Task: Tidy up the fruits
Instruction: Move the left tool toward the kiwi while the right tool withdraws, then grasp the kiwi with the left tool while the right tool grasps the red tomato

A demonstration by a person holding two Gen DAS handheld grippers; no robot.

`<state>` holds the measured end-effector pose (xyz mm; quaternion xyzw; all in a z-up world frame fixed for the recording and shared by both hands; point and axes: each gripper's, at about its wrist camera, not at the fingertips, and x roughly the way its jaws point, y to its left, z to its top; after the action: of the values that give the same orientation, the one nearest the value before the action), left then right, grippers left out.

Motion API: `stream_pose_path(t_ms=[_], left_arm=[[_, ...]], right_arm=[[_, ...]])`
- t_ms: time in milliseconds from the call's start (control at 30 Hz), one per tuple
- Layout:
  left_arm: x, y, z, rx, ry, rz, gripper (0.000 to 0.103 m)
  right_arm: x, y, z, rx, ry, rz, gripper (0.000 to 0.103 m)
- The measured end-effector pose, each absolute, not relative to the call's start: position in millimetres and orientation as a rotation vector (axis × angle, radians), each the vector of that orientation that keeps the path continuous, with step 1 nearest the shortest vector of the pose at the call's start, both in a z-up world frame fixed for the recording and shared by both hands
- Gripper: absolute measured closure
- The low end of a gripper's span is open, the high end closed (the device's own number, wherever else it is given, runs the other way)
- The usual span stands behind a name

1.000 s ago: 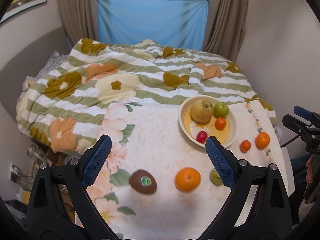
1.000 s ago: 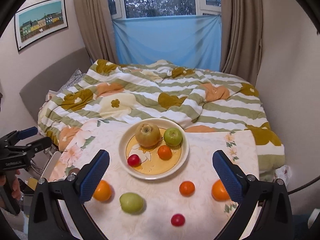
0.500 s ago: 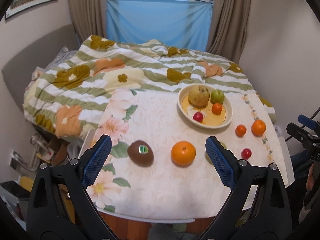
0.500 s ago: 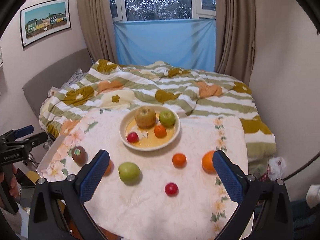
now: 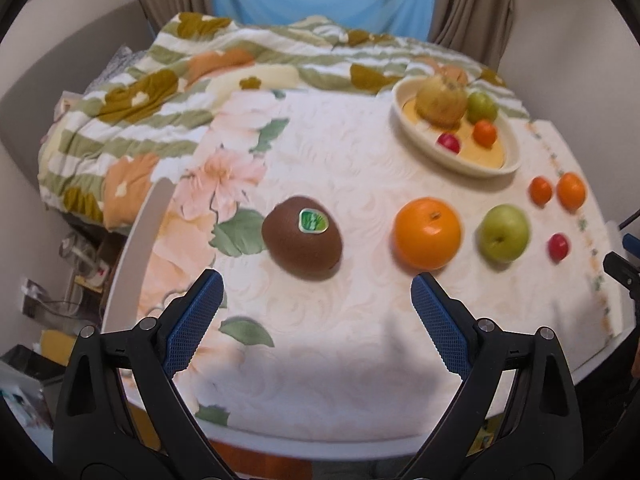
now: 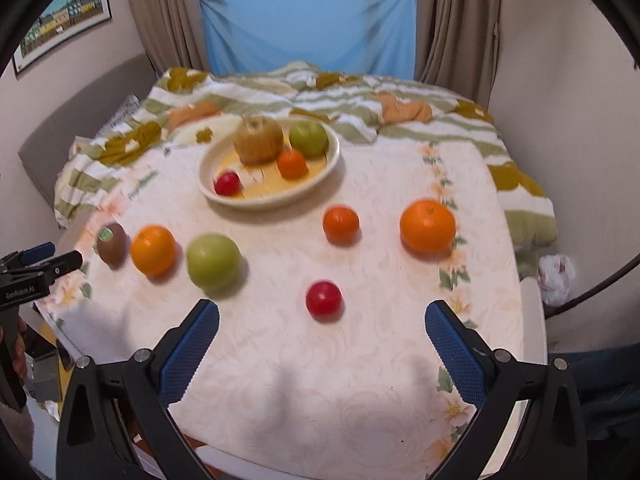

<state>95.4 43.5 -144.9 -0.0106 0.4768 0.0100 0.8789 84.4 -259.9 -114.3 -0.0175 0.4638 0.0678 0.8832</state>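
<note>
Hovering wide open and empty, both jaws risk nudging the round kiwi [image 5: 302,238] off the surface [image 5: 320,340] edge.

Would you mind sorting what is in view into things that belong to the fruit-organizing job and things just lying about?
Job: kiwi, large orange, green apple, red fruit, small orange, second orange, plate, left gripper, right gripper.

Lying about: quilt, framed picture, white bag.
</note>
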Motion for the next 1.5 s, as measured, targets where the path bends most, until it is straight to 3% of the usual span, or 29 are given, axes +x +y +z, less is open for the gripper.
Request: stream_pose_path(t_ms=[300,433,633,733,867,1033,1500], left_arm=[[131.8,44.8,-182.2,0.047,1.051,0.000,0.001],[147.5,46.0,-193.3,0.053,1.084,-0.022,0.016],[162.2,46.2,-198.9,0.042,1.111,-0.029,0.018],[165.8,47.6,-199.7,0.033,1.116,-0.031,0.019],[167.7,52.8,-199.8,0.036,1.122,-0.022,0.037],[168.1,54.1,-200.4,0.036,1.130,-0.027,0.037],[157.7,56.5,-201.0,0.005,1.145,-0.015,0.037]], right_arm=[[101.3,-261.7,-156.7,-0.051,1.048,0.104,0.000],[110.9,-260.8,-165.4,-0.039,1.064,0.086,0.001],[119.4,-255.5,-173.6,-0.046,1.096,0.088,0.007],[122.0,-252.7,-175.8,-0.055,1.113,0.100,0.018],[124.8,-250.2,-177.4,-0.056,1.124,0.105,0.027],[129.0,-246.1,-177.5,-0.059,1.126,0.109,0.028],[140.0,-240.7,-177.3,-0.085,1.124,0.101,0.059]])
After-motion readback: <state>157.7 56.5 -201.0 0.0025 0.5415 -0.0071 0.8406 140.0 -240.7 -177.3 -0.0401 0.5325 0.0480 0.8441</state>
